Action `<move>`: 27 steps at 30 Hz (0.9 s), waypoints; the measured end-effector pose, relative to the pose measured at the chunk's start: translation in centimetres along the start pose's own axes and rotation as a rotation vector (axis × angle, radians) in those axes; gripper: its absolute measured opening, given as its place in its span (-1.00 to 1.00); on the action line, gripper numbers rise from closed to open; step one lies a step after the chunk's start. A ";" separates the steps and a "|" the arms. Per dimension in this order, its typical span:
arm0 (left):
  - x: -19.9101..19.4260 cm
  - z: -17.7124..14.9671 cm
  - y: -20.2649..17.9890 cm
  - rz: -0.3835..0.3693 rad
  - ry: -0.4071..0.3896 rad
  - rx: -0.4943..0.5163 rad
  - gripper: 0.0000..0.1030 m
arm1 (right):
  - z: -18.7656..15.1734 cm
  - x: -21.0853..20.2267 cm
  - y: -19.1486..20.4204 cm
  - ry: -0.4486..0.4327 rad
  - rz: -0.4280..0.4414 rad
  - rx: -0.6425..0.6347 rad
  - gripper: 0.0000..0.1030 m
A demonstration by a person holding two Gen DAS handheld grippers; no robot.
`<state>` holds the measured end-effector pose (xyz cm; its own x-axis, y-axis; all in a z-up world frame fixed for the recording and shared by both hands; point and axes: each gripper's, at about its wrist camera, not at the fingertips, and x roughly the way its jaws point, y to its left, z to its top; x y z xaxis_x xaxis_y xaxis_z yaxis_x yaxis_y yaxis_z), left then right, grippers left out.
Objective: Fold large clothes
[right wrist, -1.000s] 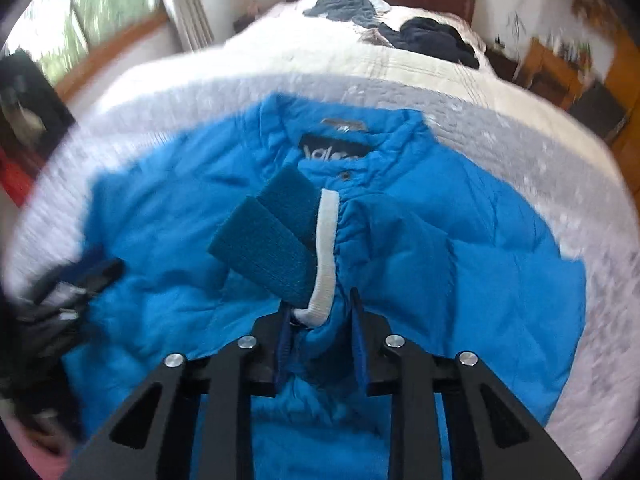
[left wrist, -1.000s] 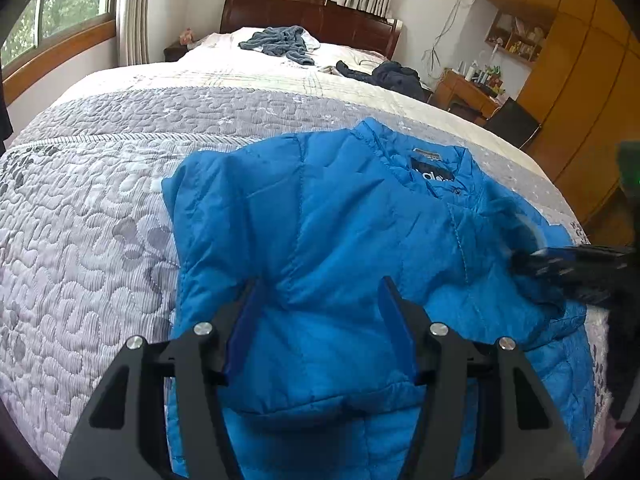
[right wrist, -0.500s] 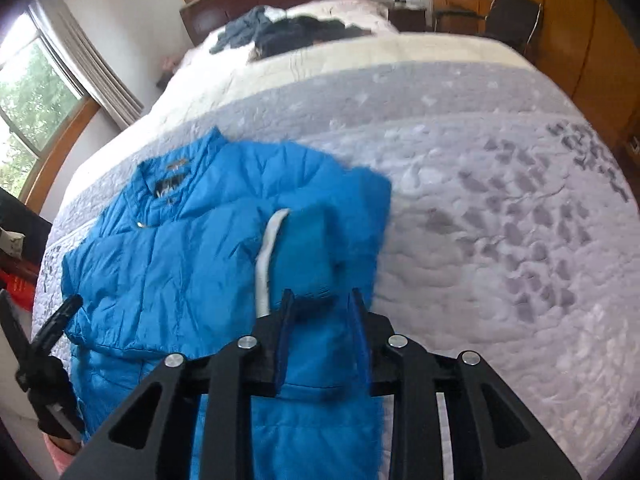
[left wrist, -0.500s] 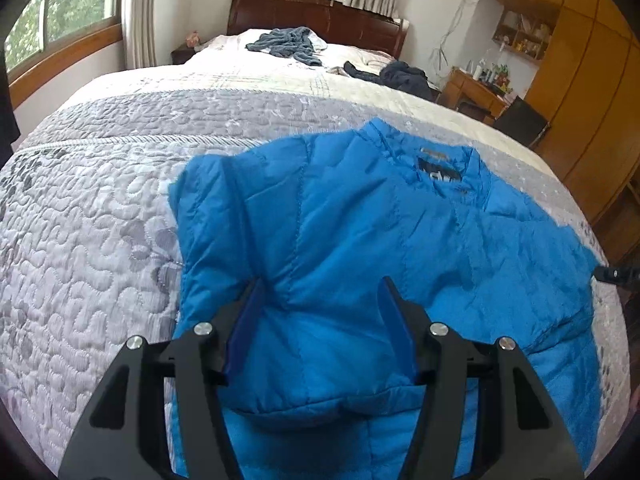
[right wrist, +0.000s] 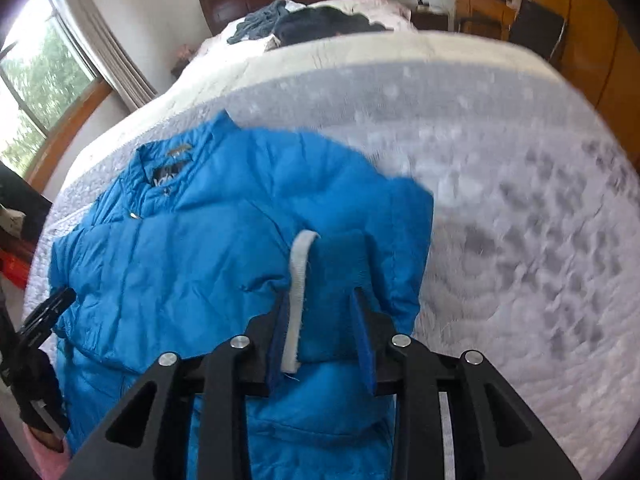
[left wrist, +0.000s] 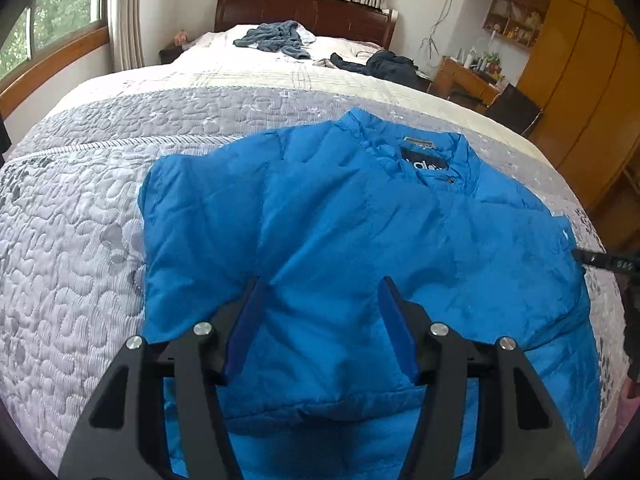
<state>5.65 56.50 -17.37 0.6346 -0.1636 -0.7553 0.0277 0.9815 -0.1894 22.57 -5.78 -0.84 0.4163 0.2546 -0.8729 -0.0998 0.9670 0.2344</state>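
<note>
Blue padded jacket (left wrist: 340,240) spread on the grey quilted bedspread (left wrist: 72,240).
The left gripper (left wrist: 320,320) is held wide open above it, empty; the right gripper (right wrist: 322,320) is parted around the knitted sleeve cuff (right wrist: 332,292).

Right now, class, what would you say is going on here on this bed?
A person with a gripper in each hand is folding a blue jacket spread on the bed. The right gripper stands open around the sleeve cuff, lying across the jacket's side. The left gripper hovers open over the jacket's body, gripping nothing.
</note>
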 end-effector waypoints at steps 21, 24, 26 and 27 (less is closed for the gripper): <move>-11.5 -7.4 2.1 0.030 0.042 0.028 0.40 | -9.6 -9.8 0.0 -0.102 0.113 -0.153 0.24; -14.0 -11.8 3.5 0.045 0.078 0.016 0.43 | -13.8 -11.2 -0.4 -0.062 0.131 -0.172 0.31; -15.4 -14.5 4.3 0.050 0.097 -0.002 0.43 | -16.9 -11.9 -0.8 -0.037 0.149 -0.182 0.32; -16.1 -16.0 4.8 0.052 0.108 -0.018 0.43 | -18.2 -12.1 -0.9 -0.027 0.156 -0.181 0.33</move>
<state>-16.79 62.24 -16.21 0.5480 -0.1229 -0.8274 -0.0178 0.9872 -0.1584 1.17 -9.55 1.73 0.4071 0.4031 -0.8196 -0.3246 0.9026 0.2827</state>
